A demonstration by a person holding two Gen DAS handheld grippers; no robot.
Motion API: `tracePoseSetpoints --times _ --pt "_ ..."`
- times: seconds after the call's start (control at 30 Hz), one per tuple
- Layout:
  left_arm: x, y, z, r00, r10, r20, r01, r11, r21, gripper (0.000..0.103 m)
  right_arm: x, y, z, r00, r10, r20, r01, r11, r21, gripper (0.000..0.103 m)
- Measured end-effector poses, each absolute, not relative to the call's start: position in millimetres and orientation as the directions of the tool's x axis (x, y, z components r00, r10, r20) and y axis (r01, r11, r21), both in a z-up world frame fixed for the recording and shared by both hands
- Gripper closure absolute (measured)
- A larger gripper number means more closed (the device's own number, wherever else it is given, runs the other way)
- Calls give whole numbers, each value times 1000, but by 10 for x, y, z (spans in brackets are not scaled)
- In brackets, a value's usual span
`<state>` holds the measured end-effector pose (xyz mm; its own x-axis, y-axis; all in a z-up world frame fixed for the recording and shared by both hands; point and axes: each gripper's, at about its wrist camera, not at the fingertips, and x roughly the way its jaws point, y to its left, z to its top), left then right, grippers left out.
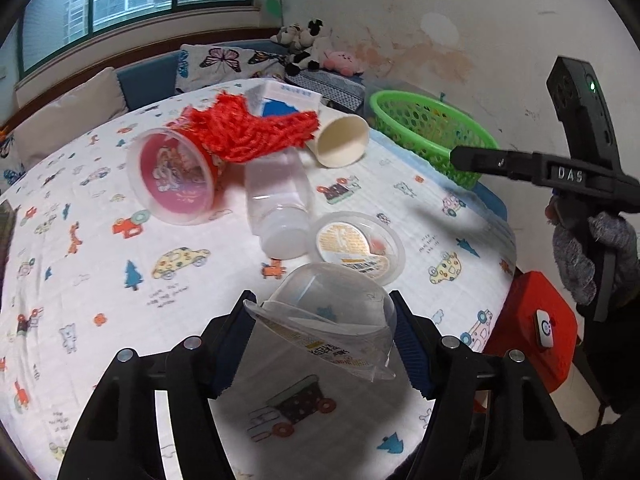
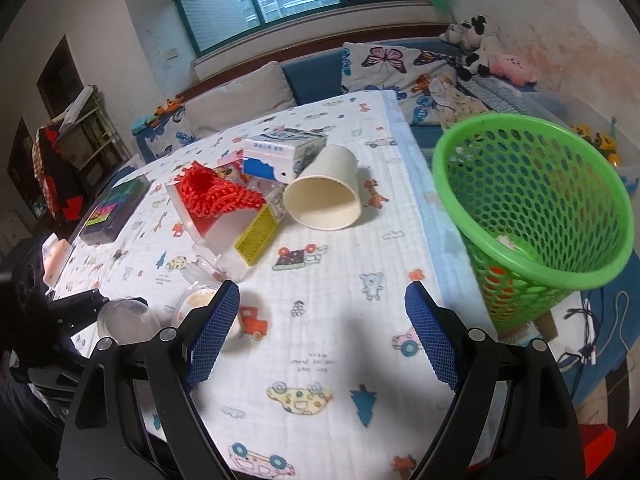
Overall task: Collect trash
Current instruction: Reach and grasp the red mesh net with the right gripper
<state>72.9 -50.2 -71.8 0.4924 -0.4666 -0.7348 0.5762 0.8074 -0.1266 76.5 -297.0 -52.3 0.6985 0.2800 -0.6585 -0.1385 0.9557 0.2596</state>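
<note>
Left wrist view: the left gripper [image 1: 323, 338] has its blue pads closed on a clear plastic cup [image 1: 328, 316], which lies on its side betw. the fingers, rim and printed peel-lid flap hanging toward the camera; jaws are part-way in, held apart by the cup's width. Cup appears just clear of the tablecloth [image 1: 80, 264], though that is hard to tell. Just ahead of the fingertips sits a second lidded cup [image 1: 358, 246], w/ a translucent bottle [image 1: 280, 208] beside it to the left; farther ahead lie a pink-lined tub [image 1: 176, 176], red netting [image 1: 248, 130] and a paper cup [image 1: 342, 140]. The green basket [image 1: 428, 136] is ahead and to the right, at the table edge; the right gripper's body [image 1: 536, 166] crosses in front of it, held by a gloved hand [image 1: 588, 252]. Right wrist view: the right gripper [image 2: 322, 334] is wide open and holds nothing, only bare cloth betw. its pads. The basket [image 2: 532, 204] stands ahead-right of it, tilted so that its mouth faces the camera, w/ a few scraps inside. Paper cup [image 2: 324, 196] lies straight ahead; the held clear cup [image 2: 124, 318] shows far left. Doing the step well (judgement): the cup wall is thin and flexes, so grip only firmly enough to hold, not crush; carry it across to the basket's mouth, passing over the lidded cup and bottle. Keep the right gripper out of the path, and release only once the cup is over the rim, since the dangling flap could catch on the mesh.
</note>
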Motion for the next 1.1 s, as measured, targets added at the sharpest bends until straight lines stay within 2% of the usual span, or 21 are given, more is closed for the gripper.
tracePoseSetpoints --times 0.4,0.73,0.97,1.1 --pt "762 -192 -529 555 -422 -716 514 851 -103 39 964 -2511 -493 662 344 -666 -264 938 223 18" --pt "789 -21 -534 565 -400 -722 470 875 -117 39 1392 -1961 -315 647 377 -662 -420 902 103 19" --pt "830 46 -565 565 -394 -725 454 882 -127 39 1710 -1704 -288 627 385 -678 -500 865 29 23" --pt "862 70 -592 561 -393 -729 442 886 -138 39 1902 -1626 -331 598 408 -690 -526 849 46 27"
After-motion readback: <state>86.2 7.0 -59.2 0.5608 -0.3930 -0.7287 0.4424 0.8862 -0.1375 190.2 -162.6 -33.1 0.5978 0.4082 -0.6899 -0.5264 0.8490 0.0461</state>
